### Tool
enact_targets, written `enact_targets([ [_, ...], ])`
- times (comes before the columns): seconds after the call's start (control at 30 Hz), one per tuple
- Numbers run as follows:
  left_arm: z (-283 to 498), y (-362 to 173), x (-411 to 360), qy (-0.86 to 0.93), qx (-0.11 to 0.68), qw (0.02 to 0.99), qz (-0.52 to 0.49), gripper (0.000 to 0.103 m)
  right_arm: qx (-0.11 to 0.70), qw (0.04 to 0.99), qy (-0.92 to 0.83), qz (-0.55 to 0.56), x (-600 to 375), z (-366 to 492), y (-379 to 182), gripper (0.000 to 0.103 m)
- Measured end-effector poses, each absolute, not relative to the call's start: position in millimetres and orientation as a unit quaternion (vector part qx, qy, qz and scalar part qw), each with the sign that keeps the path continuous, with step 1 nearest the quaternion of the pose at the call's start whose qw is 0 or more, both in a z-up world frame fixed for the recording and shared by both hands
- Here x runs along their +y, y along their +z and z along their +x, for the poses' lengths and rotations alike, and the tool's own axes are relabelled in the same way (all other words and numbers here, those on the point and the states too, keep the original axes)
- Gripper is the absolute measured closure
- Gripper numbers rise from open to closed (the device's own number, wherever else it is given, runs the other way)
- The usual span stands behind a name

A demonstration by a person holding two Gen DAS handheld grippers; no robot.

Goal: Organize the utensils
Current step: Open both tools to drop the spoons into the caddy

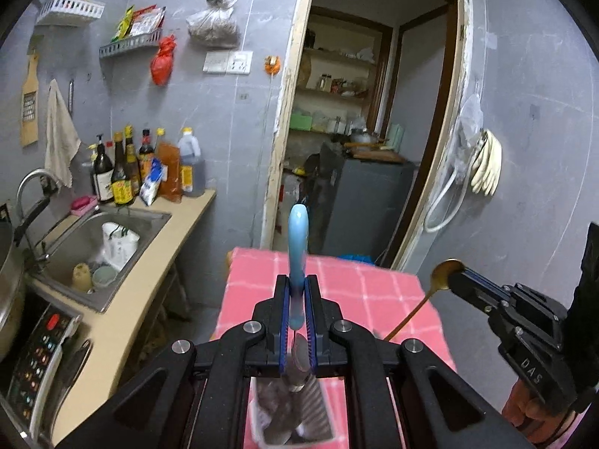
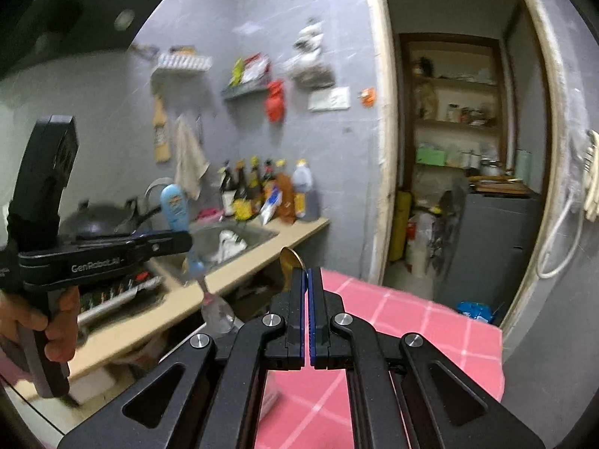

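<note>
The left gripper [image 1: 298, 301] has its jaws pressed onto a blue-handled spoon [image 1: 298, 247], pinching it low on the handle. The spoon's long axis runs along the fingers: the pale blue handle sticks out past the fingertips, up and forward, and the steel bowl hangs back under the tool. In the right wrist view the same spoon [image 2: 173, 202] crosses the left tool steeply, handle up, bowl down, in front of the edge of the beige counter [image 2: 262, 250].

Directly below that bowl, at the near edge of the pink checked table [image 1: 337, 284], sits a white ribbed container [image 1: 318, 408] holding something dark. It lies beneath and behind the left fingertips, so I judge that the coming move turns on lowering the spoon bowl-first into it. The left hand is the nearer of the 2.

The right gripper [image 2: 308, 273] is shut on a gold spoon [image 2: 291, 260], clamped at the bowl, whose rim pokes out at the fingertips. From the left wrist view its thin stem [image 1: 408, 316] slants down and left toward the table, over the right edge of the cloth. This spoon is slim, shiny and brass-coloured; the blue one is thicker, with a printed label on its handle.
</note>
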State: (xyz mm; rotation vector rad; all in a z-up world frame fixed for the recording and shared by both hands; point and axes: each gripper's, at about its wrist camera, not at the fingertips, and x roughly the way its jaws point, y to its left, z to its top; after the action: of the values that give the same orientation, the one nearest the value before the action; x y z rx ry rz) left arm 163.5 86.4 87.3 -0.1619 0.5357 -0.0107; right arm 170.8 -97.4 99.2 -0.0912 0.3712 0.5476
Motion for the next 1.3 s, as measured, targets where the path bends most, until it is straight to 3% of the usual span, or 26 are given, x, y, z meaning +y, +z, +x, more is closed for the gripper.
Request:
enact_targets([
  [0.27,152.9,37.4,100.0,0.001,0.314,0.948,-0.060,0.095,0.243,0.922,0.283,-0.102,-48.9,159.0,57.5,0.101],
  [0.53,155.1,10.8,112.9,-0.028,0.358,0.928,-0.102,0.095,0.302,0.909,0.277,-0.080,-45.3,169.1,25.9,0.100],
  [0.67,152.1,8.3,119.6,-0.041,0.363,0.922,-0.127,0.094,0.318,0.907,0.271,-0.051,-56.0,168.0,17.7,0.092],
  [0.77,150.5,11.7,121.5,-0.046,0.354,0.924,-0.135,0.085,0.311,0.912,0.265,-0.023,-68.8,165.7,19.7,0.071],
  [0.9,146.8,19.5,122.5,-0.054,0.329,0.931,-0.150,0.055,0.290,0.925,0.246,0.001,-84.8,164.0,29.4,0.069],
  [1.03,146.9,31.3,113.4,-0.058,0.303,0.939,-0.149,0.051,0.251,0.944,0.212,0.043,-116.6,153.1,43.9,0.054],
  [1.3,151.7,45.7,80.5,-0.066,0.267,0.953,-0.130,0.014,0.192,0.971,0.124,0.070,-173.6,132.4,69.7,0.014],
])
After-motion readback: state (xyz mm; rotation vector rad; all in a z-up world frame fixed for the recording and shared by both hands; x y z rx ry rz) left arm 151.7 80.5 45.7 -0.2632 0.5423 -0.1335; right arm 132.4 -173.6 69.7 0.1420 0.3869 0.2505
